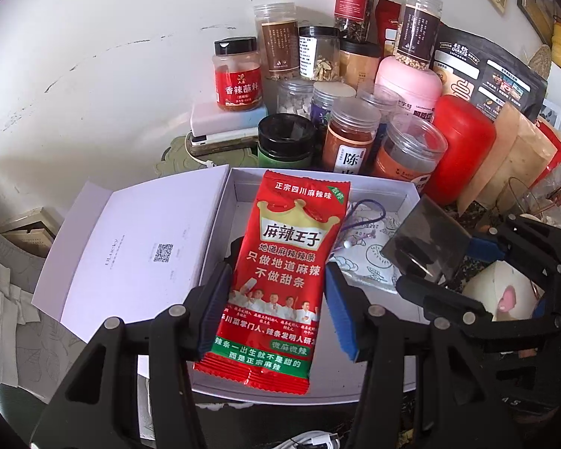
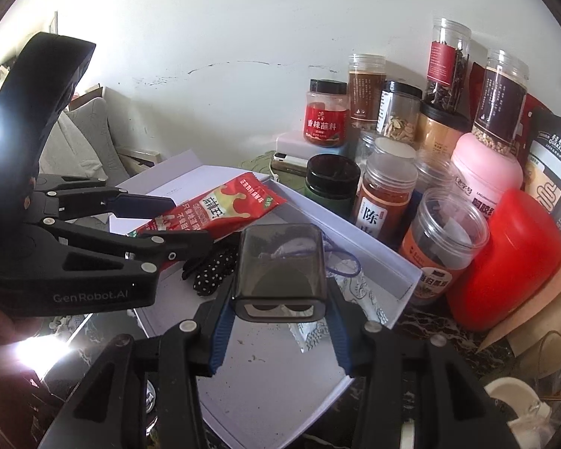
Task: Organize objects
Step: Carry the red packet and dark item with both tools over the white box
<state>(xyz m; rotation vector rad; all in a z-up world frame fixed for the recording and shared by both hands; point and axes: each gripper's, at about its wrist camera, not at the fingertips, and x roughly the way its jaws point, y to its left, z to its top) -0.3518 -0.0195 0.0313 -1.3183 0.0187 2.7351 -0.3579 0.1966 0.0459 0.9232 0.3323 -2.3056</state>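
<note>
My left gripper (image 1: 276,310) is shut on a red snack packet (image 1: 288,262) and holds it above an open white box (image 1: 239,183); the packet also shows in the right wrist view (image 2: 220,209). My right gripper (image 2: 280,321) is shut on a smoky transparent case (image 2: 280,269) over the same box (image 2: 359,239); the case also shows in the left wrist view (image 1: 426,243). Inside the box lie a patterned white sachet (image 1: 370,262), a purple cord (image 2: 340,262) and a black dotted cloth (image 2: 209,269).
Behind the box stand several spice jars (image 1: 349,138), a red-labelled shaker (image 1: 238,75), a pink bottle (image 1: 407,78), a red canister (image 1: 463,142) and bags (image 1: 486,71) against a white wall. The box lid (image 1: 131,247) lies open to the left. A white cable (image 1: 310,441) lies in front.
</note>
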